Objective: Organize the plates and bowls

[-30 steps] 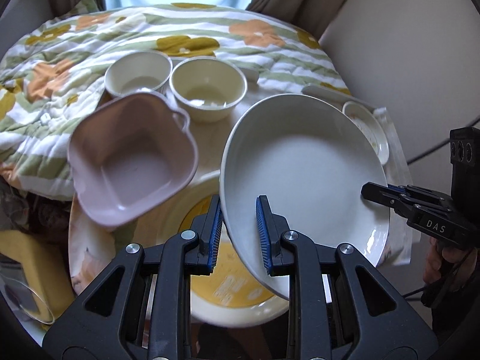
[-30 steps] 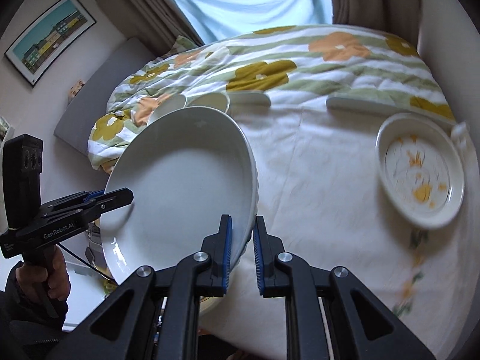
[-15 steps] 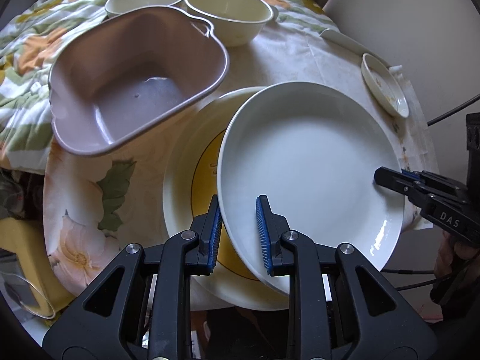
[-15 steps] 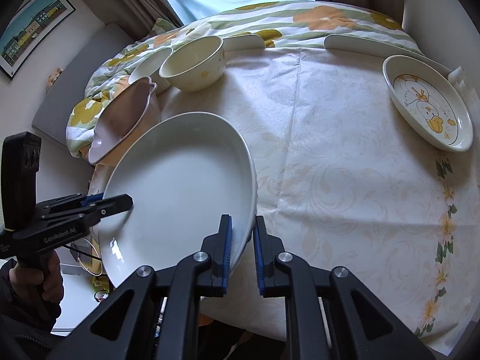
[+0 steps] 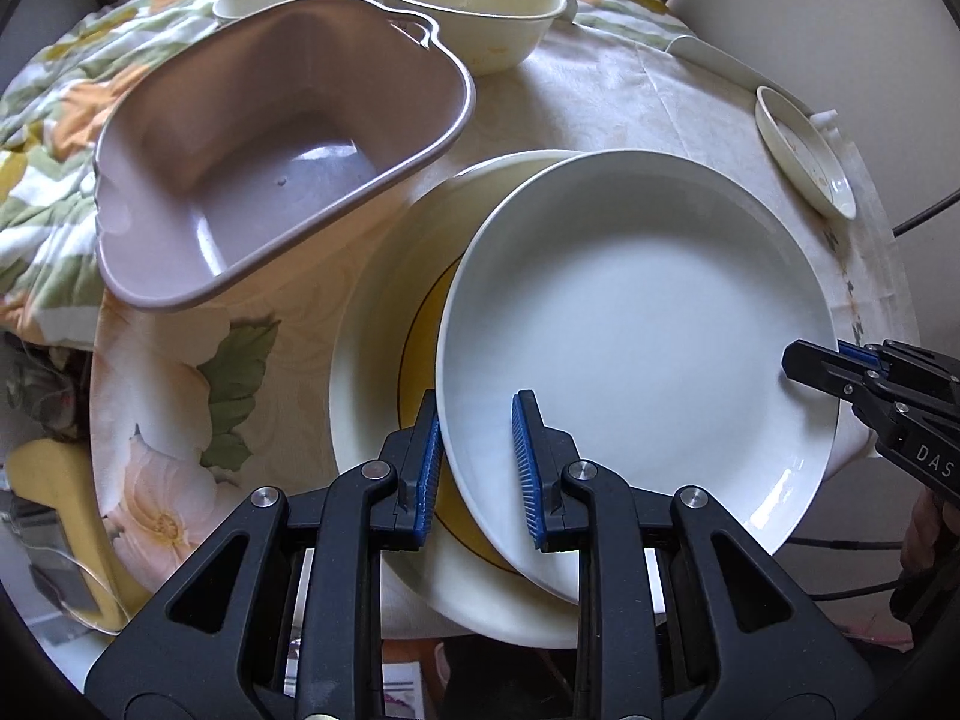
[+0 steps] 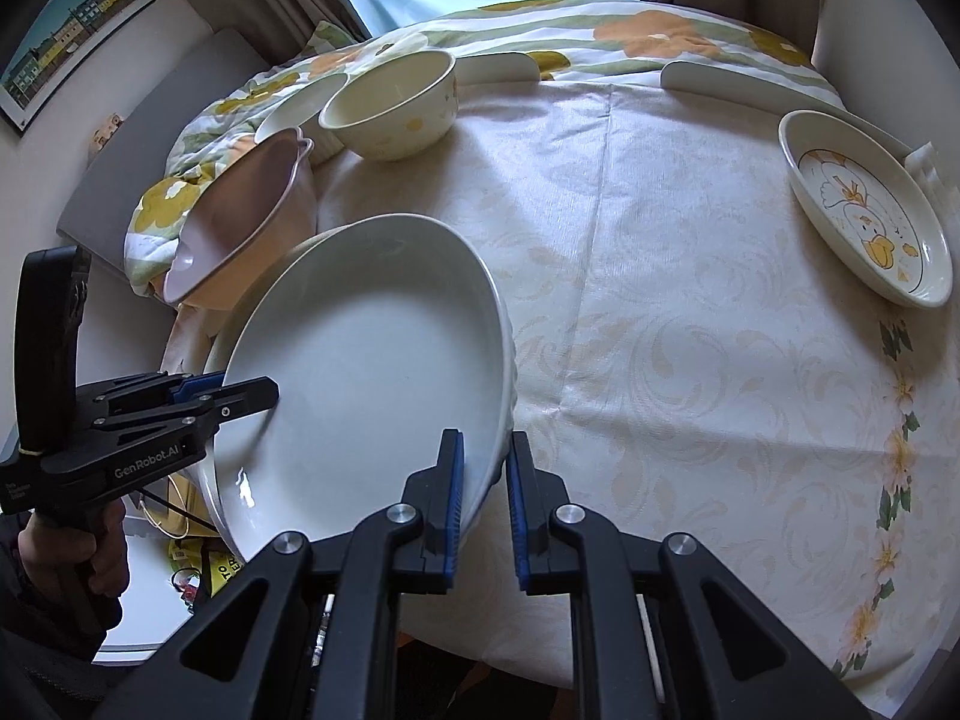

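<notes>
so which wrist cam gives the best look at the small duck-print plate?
Right wrist. The small cream plate with the duck print faces that camera, so the duck drawing and the whole rim are visible. In the left wrist view the same plate sits at the far right table edge, seen almost edge-on, with the print unreadable.

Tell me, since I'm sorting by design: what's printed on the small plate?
A yellow-and-white cartoon duck on the small plate, clearest in the right wrist view.

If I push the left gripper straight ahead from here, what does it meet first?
The white plate it already grips: the left gripper straddles its near rim, so the rim would seat deeper between the fingers. Beyond lies the right gripper, on the far rim.
</notes>
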The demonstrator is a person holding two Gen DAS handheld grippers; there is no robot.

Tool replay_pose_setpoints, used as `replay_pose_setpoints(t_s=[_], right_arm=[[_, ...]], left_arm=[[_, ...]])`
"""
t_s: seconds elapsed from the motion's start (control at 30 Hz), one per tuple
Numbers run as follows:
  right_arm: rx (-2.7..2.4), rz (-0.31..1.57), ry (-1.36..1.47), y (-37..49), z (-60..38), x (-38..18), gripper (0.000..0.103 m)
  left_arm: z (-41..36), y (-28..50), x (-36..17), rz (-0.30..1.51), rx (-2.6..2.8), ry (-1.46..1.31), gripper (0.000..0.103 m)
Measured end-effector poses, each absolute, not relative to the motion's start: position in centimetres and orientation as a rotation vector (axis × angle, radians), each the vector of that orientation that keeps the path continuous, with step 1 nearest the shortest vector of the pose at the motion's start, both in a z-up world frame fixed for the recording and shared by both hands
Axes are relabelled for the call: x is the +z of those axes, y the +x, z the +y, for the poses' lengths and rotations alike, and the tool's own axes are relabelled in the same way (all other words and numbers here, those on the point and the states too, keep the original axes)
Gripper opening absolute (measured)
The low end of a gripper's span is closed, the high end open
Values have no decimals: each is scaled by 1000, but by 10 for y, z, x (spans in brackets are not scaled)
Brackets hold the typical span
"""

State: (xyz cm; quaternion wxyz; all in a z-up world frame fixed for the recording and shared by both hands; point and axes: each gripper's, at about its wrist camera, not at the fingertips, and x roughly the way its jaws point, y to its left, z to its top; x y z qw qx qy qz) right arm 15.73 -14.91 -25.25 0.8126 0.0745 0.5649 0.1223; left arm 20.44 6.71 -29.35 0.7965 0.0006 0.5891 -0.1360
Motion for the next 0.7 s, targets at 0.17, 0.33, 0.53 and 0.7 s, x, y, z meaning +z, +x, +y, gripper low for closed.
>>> replay_pose_setpoints(t_s=[0.17,0.33,0.53,0.7], right_arm=[[262,1206,110,160,-143,-253,13],[266,1203,20,163,-134,-253,13],[262,1203,-29,163,-128,-255,13],[246,1204,-94,164,-120,-254,14]], left_arm=[[53,199,-289,1227,-234,151,20],[43,193,-287,1186,-188,276,20],[32,189,-288,1144,-139,406,20],[33,190,-287,1141,-127,408,20]])
